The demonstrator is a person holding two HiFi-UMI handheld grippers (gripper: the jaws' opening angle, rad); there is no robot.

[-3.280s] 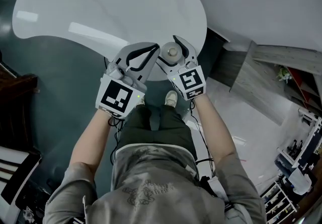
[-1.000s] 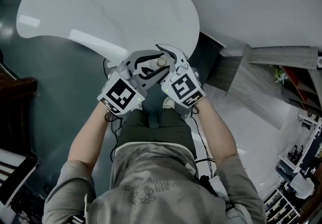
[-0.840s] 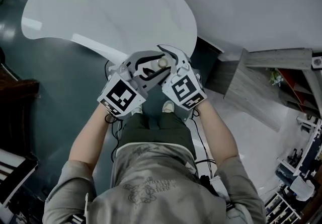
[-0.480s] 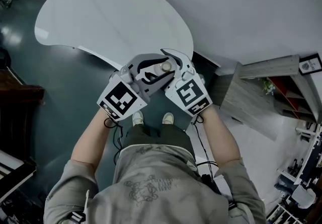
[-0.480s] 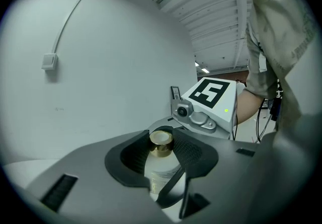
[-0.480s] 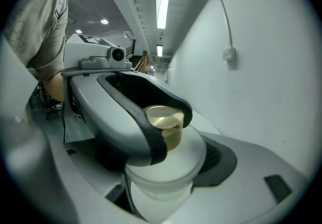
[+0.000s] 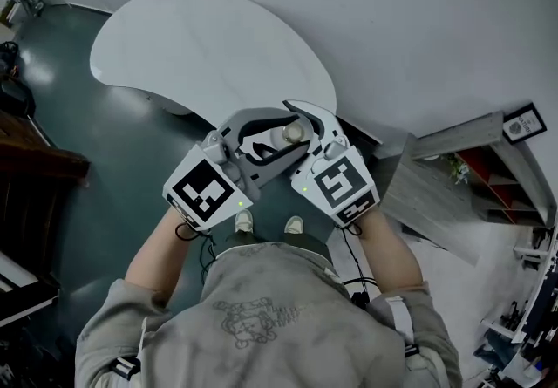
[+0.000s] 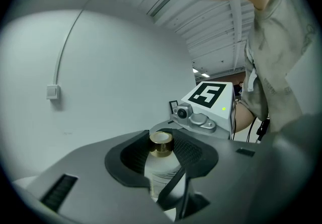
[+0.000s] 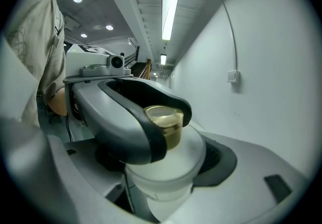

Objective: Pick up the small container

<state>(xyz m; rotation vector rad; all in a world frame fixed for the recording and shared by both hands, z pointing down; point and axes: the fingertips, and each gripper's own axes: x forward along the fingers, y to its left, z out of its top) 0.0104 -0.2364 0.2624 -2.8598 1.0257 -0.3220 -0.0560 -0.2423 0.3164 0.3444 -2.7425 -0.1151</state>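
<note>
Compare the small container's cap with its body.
The cap is shiny gold; the body is frosted white. The cap is narrow; the body is much wider. Both are round parts of the small container, clamped between the left gripper and the right gripper.

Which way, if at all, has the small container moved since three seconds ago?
Yes: lifted, toward the person. Clamped between left tool and right tool, the small container now hangs just past the white table's near edge, where it stood earlier.
</note>
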